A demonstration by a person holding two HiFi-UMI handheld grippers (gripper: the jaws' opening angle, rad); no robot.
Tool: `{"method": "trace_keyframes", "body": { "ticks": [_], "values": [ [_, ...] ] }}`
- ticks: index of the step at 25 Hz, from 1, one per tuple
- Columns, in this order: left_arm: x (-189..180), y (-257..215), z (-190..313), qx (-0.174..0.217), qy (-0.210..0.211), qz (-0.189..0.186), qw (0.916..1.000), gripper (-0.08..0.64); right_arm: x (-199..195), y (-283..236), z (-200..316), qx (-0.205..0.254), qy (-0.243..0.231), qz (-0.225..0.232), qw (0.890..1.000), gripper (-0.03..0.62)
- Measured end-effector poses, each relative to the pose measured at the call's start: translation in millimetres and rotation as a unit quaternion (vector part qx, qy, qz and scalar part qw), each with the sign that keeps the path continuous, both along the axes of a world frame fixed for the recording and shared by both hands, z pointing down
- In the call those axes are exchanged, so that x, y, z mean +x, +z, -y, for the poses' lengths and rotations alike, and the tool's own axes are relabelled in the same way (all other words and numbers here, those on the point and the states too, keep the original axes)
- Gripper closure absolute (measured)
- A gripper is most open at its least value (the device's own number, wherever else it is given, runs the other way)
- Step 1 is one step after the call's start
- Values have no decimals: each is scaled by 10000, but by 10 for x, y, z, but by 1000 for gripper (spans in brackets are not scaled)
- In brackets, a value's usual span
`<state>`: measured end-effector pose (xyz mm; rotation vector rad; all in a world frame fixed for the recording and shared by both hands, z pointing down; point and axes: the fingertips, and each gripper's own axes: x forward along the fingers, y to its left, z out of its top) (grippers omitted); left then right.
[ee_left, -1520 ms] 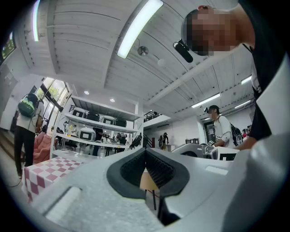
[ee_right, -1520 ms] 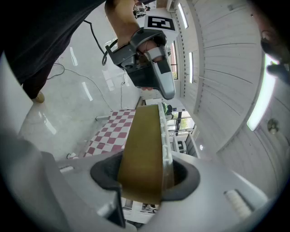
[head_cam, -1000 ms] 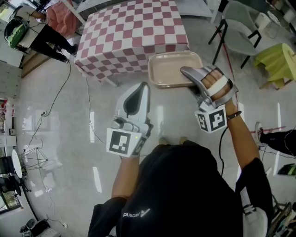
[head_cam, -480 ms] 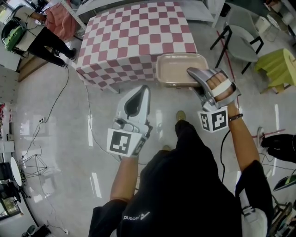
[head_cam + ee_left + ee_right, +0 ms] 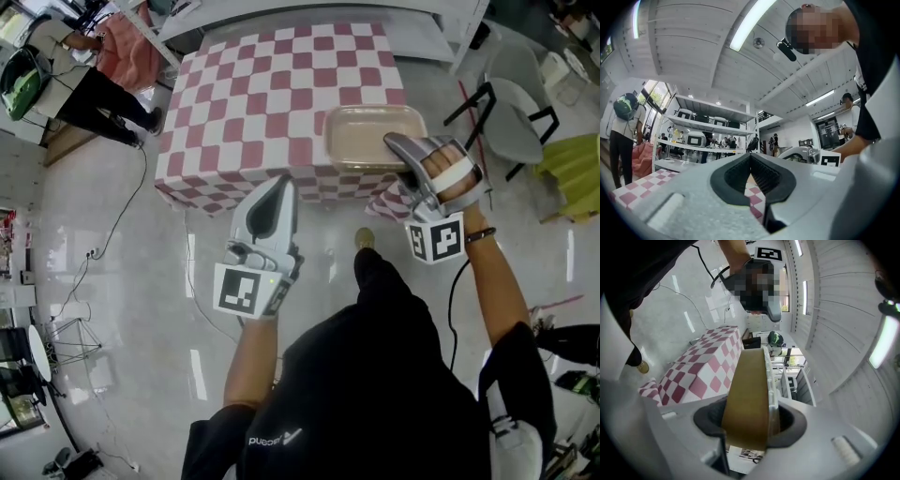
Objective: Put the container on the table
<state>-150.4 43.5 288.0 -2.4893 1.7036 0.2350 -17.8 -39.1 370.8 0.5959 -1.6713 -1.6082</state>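
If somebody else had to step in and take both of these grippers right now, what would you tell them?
Left gripper: jaws together, nothing in them, held out in front of the table.
Right gripper: clamped on the rim of the beige container.
Container: in the air by the table's near right edge; I cannot tell that it rests on anything.
Done: container is in hand and at the table.
Left: lower it onto the table, open the jaws, pull back.
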Motion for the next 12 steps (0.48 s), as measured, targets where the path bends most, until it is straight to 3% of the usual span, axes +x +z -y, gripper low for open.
{"method": "trace_keyframes", "body": {
  "ticks": [12],
  "values": [
    [-122, 94, 1921, -93, -298, 147, 9994, 551, -213, 453, 1914, -194, -222, -265, 9992, 394]
  ]
}}
